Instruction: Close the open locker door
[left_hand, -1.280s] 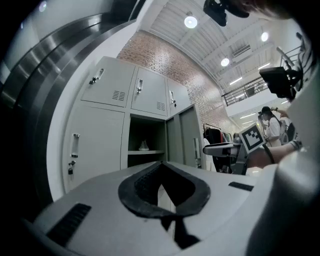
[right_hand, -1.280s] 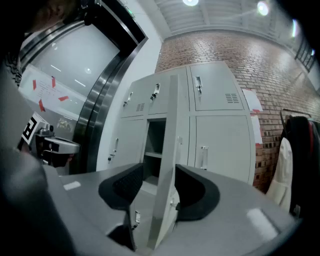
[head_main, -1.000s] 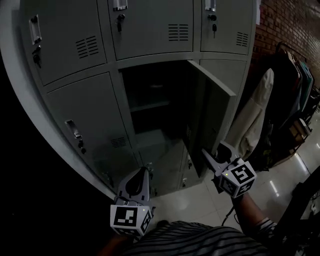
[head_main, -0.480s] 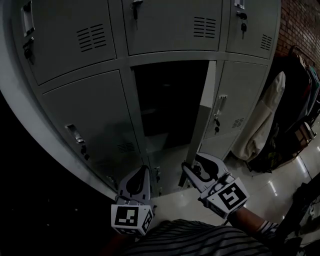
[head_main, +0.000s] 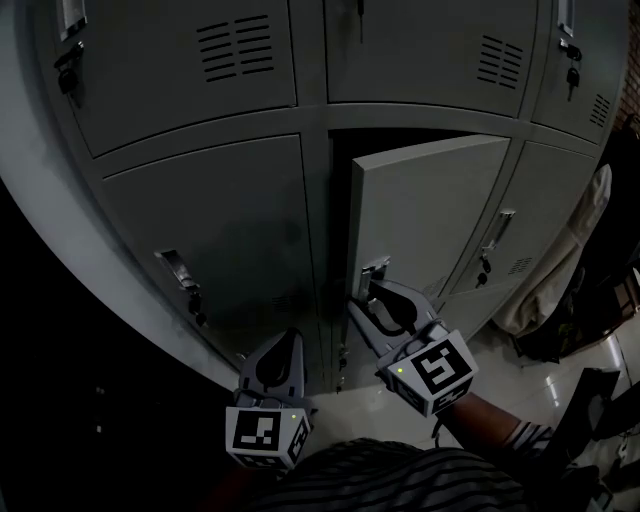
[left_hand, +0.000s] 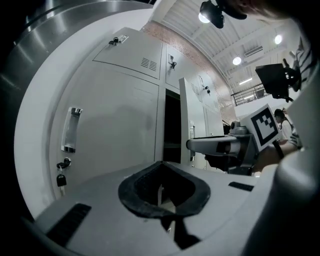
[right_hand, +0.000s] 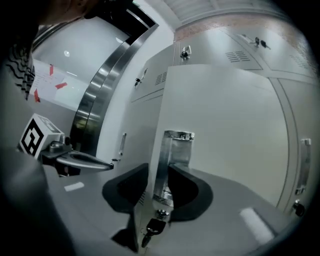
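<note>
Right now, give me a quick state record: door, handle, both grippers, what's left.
door: locker door ajar, with a dark gap along its left and top edges
handle: metal handle near the door's free edge; key hanging in the lock below it
right gripper: right gripper has its jaws closed on the handle
left gripper: left gripper has its jaws together, empty, held low, touching nothing
neighbours: neighbouring lockers shut
remaining: door not yet flush with the frame

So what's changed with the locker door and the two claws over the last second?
The locker door has swung from wide open to nearly shut, leaving a dark gap at its left edge. The right claw moved left with it and now grips the door handle. The left claw stayed low, shut and empty.
</note>
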